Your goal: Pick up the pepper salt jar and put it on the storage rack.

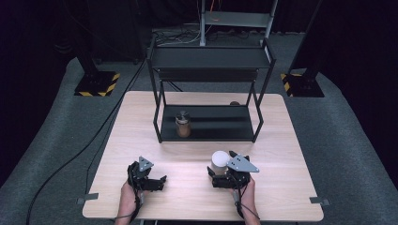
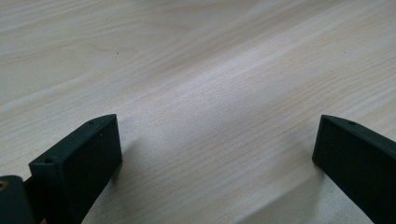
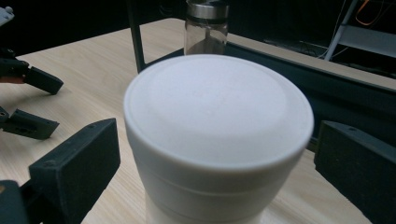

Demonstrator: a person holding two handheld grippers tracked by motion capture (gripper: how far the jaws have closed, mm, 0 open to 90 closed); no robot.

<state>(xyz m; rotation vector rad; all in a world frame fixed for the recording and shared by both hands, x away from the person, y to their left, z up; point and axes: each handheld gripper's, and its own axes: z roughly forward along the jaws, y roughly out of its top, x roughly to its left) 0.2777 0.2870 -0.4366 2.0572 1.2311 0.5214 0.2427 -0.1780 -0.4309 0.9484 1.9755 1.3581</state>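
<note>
Pale wooden bench [image 1: 281, 187] carries a black two-tier rack [image 1: 209, 123] at its far half. Nearer, the white lidded container [image 3: 217, 140] stands upright between the right gripper's [image 3: 215, 163] spread jaws, untouched. Close squarely below the lid, centred, before lifting. Left gripper [image 2: 217, 154] hovers spread, empty.

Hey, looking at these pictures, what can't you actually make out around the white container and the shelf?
- White container: its base is cut off by the bottom edge of the right gripper view, and the right tongs hide it in the high view.
- Jar contents: too small in the high view; the container hides its lower part in the right gripper view.
- Small dark thing behind the shelf: too small to identify.
</note>
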